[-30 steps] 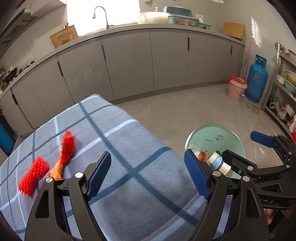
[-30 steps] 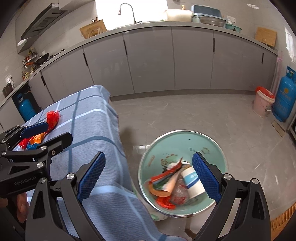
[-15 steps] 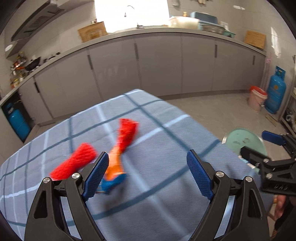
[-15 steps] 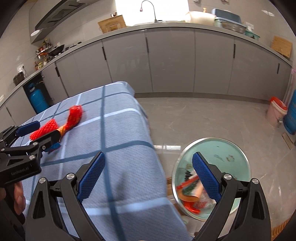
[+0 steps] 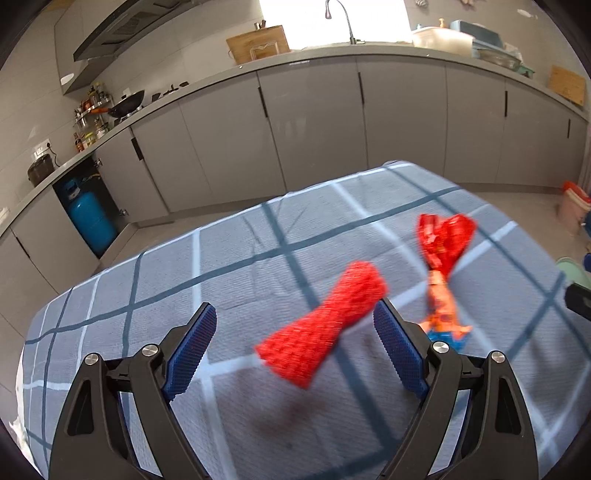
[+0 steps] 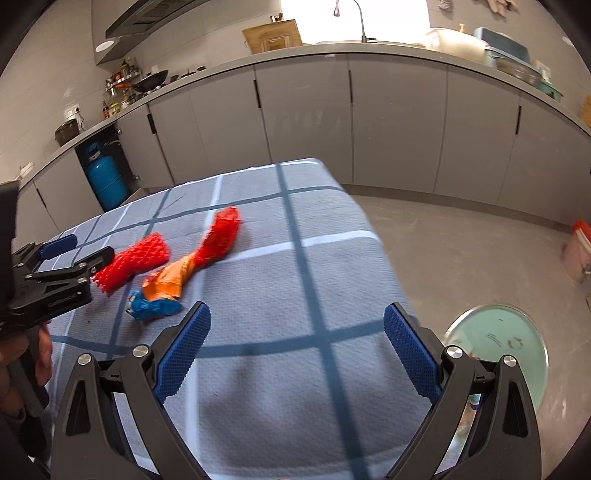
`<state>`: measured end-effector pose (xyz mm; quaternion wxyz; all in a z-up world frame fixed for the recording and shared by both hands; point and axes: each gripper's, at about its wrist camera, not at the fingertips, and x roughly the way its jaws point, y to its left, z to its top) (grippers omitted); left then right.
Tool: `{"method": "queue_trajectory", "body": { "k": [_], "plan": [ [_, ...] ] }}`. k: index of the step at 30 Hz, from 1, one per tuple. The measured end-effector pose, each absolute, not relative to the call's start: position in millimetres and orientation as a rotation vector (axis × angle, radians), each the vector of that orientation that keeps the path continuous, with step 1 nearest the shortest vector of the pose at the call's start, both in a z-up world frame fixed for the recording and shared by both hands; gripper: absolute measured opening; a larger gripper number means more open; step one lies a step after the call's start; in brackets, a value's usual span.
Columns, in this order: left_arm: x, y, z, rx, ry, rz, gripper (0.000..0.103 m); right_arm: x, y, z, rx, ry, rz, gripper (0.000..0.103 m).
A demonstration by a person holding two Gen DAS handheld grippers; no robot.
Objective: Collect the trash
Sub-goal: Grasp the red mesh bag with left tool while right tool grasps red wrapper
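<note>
A red foam net sleeve [image 5: 325, 321] lies on the blue checked tablecloth [image 5: 236, 266], just ahead of my open, empty left gripper [image 5: 295, 350]. To its right lies a twisted red, orange and blue wrapper [image 5: 441, 273]. In the right wrist view the sleeve [image 6: 129, 262] and the wrapper [image 6: 192, 269] lie at the left, with the left gripper [image 6: 77, 251] beside the sleeve. My right gripper [image 6: 295, 347] is open and empty above the cloth's near part. The pale green trash bin [image 6: 513, 354] stands on the floor at the lower right.
Grey kitchen cabinets [image 5: 314, 122] run along the back under a counter with a sink tap [image 5: 343, 18]. A blue gas cylinder [image 5: 90, 218] stands in an open cabinet at the left. A pink bucket [image 6: 580, 251] stands on the floor at the right.
Both grippers have swung left, away from the trash bin and towards the table. The left gripper now faces the red net sleeve closely. Both stay open.
</note>
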<state>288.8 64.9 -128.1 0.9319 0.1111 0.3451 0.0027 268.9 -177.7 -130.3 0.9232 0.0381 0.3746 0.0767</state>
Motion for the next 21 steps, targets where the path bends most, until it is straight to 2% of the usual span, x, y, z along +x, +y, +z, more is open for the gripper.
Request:
{"method": "queue_trajectory", "body": {
  "k": [8, 10, 12, 15, 21],
  "plan": [
    [310, 67, -153, 0.261, 0.759, -0.042, 0.083, 277, -150, -135, 0.052, 0.79, 0.192, 0.093],
    [309, 67, -157, 0.255, 0.772, -0.064, 0.067, 279, -147, -135, 0.054, 0.795, 0.191, 0.094],
    [308, 66, -160, 0.249, 0.794, -0.088, 0.028, 282, -143, -136, 0.057, 0.802, 0.191, 0.093],
    [305, 71, -159, 0.236, 0.791, -0.068, 0.02, 288, -132, -135, 0.054, 0.806, 0.198, 0.093],
    [297, 95, -147, 0.185, 0.779, 0.037, 0.019, 305, -99, -131, 0.035, 0.809, 0.221, 0.092]
  ]
}}
